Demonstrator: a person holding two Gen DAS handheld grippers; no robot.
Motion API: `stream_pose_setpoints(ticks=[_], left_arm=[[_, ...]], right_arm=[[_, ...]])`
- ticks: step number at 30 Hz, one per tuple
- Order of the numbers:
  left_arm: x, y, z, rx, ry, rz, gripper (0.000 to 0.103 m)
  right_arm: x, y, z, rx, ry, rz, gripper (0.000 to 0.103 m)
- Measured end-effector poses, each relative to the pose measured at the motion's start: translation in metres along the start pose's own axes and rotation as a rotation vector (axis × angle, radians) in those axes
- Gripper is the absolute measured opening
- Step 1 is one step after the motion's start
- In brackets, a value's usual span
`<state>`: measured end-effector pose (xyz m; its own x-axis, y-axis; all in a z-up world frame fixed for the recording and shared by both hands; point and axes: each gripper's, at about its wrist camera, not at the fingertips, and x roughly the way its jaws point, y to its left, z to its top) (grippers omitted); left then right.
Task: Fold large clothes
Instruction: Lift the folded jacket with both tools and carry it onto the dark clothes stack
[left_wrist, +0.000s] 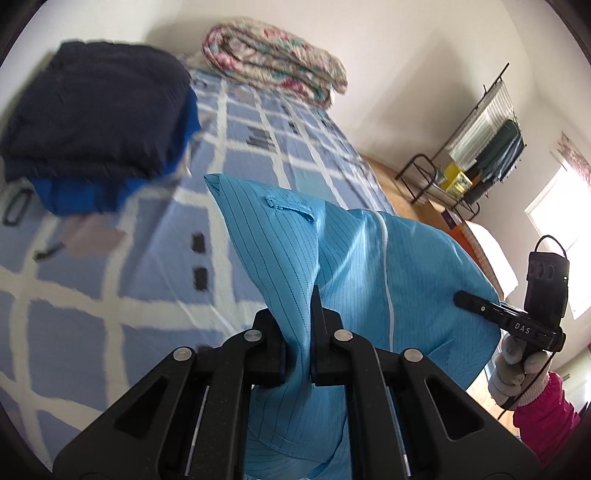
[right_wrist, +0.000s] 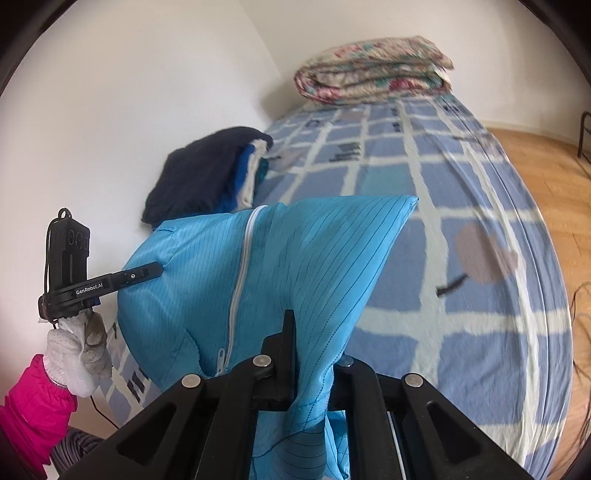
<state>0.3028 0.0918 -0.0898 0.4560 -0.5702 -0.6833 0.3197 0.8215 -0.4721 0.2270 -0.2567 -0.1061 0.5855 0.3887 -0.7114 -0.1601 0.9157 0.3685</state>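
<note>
A light blue pinstriped garment (left_wrist: 369, 273) with a white zipper hangs in the air above the bed, stretched between both grippers. My left gripper (left_wrist: 299, 354) is shut on one bunched edge of it. In the left wrist view the right gripper (left_wrist: 465, 299) pokes in from the right against the cloth, held by a gloved hand (left_wrist: 517, 365). My right gripper (right_wrist: 310, 369) is shut on the other edge of the garment (right_wrist: 295, 258). At the left of the right wrist view the left gripper (right_wrist: 155, 269) grips the cloth, held by a gloved hand (right_wrist: 81, 350) in a pink sleeve.
A bed (left_wrist: 110, 295) with a blue and white checked sheet lies below. A stack of folded dark and blue clothes (left_wrist: 96, 125) sits near the wall. A rolled floral quilt (left_wrist: 273, 62) lies at the far end. A clothes rack (left_wrist: 487, 147) stands on the wooden floor.
</note>
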Motion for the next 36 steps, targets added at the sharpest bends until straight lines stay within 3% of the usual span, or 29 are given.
stream_pose_setpoints(ticks=[6, 13, 20, 24, 29, 31, 34, 35, 36], left_arm=[[-0.03, 0.023, 0.046, 0.015, -0.075, 0.051, 0.006], [-0.063, 0.068, 0.13, 0.022, -0.199, 0.124, 0.006], [-0.074, 0.125, 0.236, 0.067, -0.319, 0.305, 0.006], [-0.057, 0.167, 0.282, 0.079, -0.364, 0.432, 0.005], [-0.011, 0.22, 0.318, 0.098, -0.342, 0.605, 0.005], [0.011, 0.241, 0.324, 0.101, -0.326, 0.668, 0.005], [0.051, 0.269, 0.322, 0.103, -0.285, 0.82, 0.006], [0.062, 0.273, 0.319, 0.111, -0.272, 0.864, 0.007], [0.07, 0.276, 0.318, 0.114, -0.264, 0.89, 0.014]], right_arm=[[0.016, 0.042, 0.049, -0.057, -0.038, 0.018, 0.003], [0.057, 0.101, 0.131, -0.154, -0.099, 0.04, 0.003], [0.143, 0.117, 0.229, -0.196, -0.156, 0.082, 0.003], [0.206, 0.132, 0.275, -0.223, -0.176, 0.104, 0.003], [0.281, 0.151, 0.301, -0.205, -0.183, 0.145, 0.003], [0.314, 0.15, 0.303, -0.184, -0.171, 0.159, 0.003], [0.349, 0.143, 0.301, -0.167, -0.142, 0.138, 0.003], [0.359, 0.137, 0.298, -0.155, -0.138, 0.118, 0.005], [0.369, 0.128, 0.296, -0.137, -0.128, 0.104, 0.014]])
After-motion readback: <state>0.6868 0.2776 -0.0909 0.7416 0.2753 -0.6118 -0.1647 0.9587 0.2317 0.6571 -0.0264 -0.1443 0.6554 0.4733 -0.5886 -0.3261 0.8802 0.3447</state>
